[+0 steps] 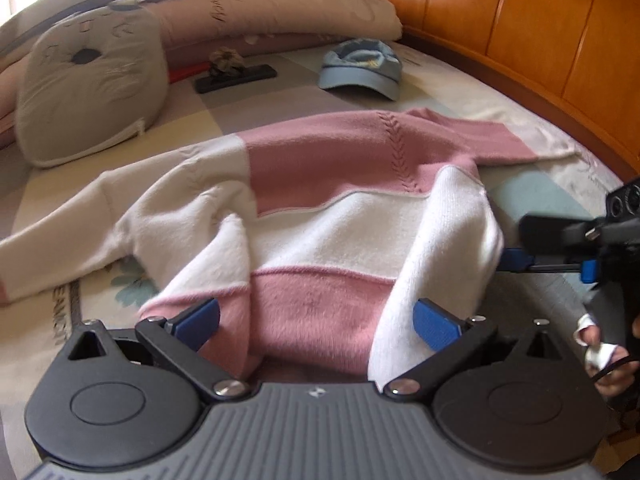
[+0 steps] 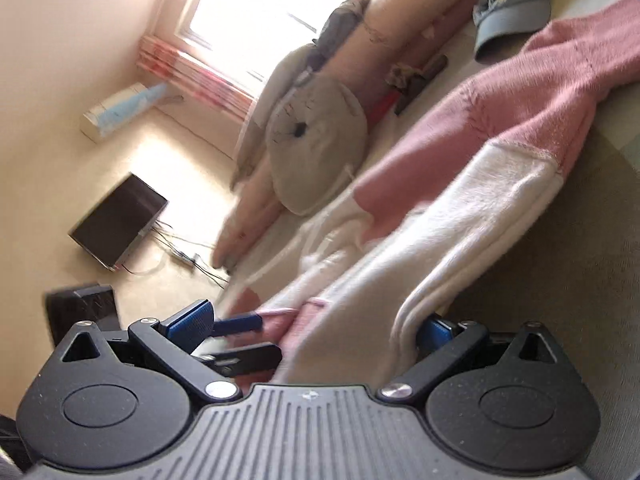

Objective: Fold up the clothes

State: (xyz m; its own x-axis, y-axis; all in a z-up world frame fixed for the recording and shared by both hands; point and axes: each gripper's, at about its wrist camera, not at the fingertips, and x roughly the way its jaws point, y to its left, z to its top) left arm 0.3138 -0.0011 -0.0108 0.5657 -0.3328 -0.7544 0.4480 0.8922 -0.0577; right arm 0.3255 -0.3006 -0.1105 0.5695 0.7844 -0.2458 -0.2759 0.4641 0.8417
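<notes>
the pink-and-white sweater lies on the bed, its hem draped between the spread fingers of the left claw. the right claw, also released, straddles a raised white edge. i'd clench both evenly and keep that edge taut.

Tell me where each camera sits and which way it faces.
Left wrist: on the left hand-held gripper, facing across the bed at the pink-and-white sweater; fingers of the person's hand show.
Right wrist: on the right hand-held gripper, tilted, facing the window; no body part shows.
Shared: sweater, blue cap, grey cushion.
</notes>
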